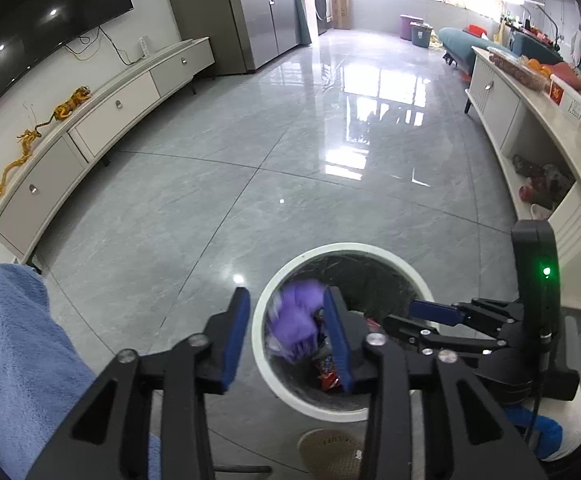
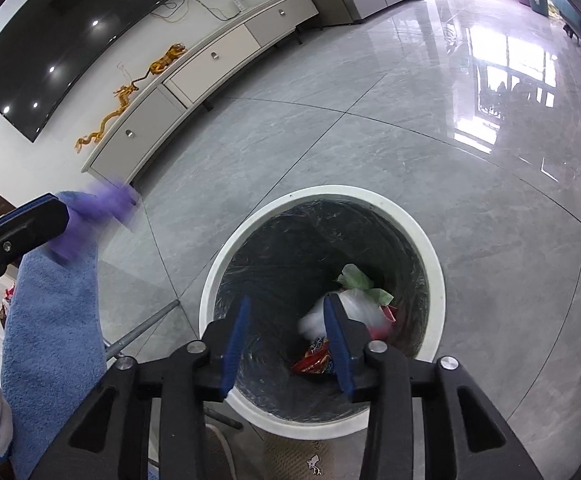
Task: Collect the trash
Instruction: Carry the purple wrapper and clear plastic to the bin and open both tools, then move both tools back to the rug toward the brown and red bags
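A white round trash bin (image 1: 260, 354) with a black liner stands on the grey floor; it also shows in the right wrist view (image 2: 430, 248). My left gripper (image 1: 286, 334) is open above the bin's left rim. A blurred purple piece of trash (image 1: 296, 320) is in the air just past its fingers, over the bin; in the right wrist view this purple piece (image 2: 94, 212) shows beside the left gripper's finger. My right gripper (image 2: 286, 338) is open and empty over the bin. Inside lie a white bag (image 2: 354, 308), green paper (image 2: 354, 276) and a red wrapper (image 2: 316, 358).
A blue towel (image 1: 18, 344) covers something at the left. A white TV cabinet (image 1: 102, 112) runs along the left wall, a white sideboard (image 1: 530, 120) along the right. A slipper (image 1: 326, 452) lies in front of the bin.
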